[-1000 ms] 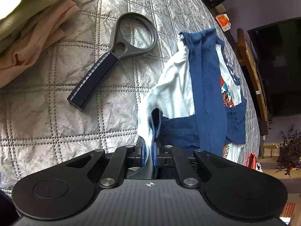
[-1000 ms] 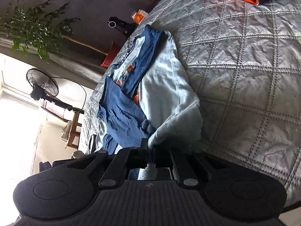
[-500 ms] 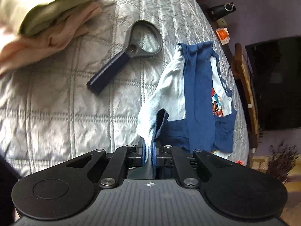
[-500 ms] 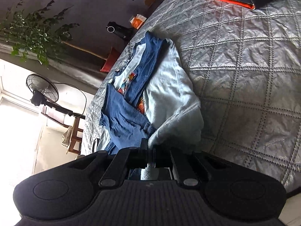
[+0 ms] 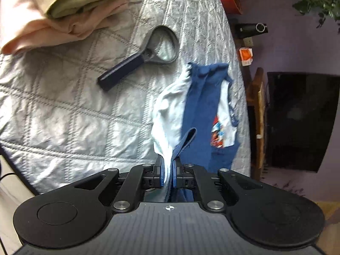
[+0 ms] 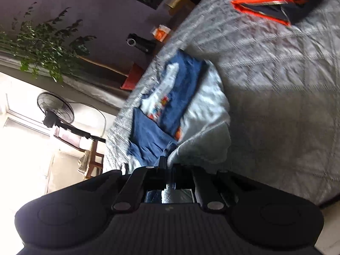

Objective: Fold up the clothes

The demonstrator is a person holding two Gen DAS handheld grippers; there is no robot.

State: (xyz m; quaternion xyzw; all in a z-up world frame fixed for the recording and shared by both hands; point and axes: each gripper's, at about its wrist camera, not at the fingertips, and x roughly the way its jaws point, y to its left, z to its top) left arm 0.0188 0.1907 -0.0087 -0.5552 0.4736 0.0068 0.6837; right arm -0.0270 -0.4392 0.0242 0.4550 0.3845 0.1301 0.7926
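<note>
Left gripper (image 5: 168,171) and right gripper (image 6: 167,165) each clamp the near hem of the blue-and-white shirt (image 5: 199,110), lifting it off the quilted bed (image 5: 63,123) near its edge, likely to fold it lengthwise.

Both grippers now sit higher and farther back than a second ago. The shirt (image 5: 197,110) rises with them, its near end lifted off the bed (image 5: 63,116) and drawn into a narrower, bunched strip. In the left view the magnifying glass (image 5: 140,57) appears farther off, and the stacked clothes (image 5: 53,14) show more fully.
</note>
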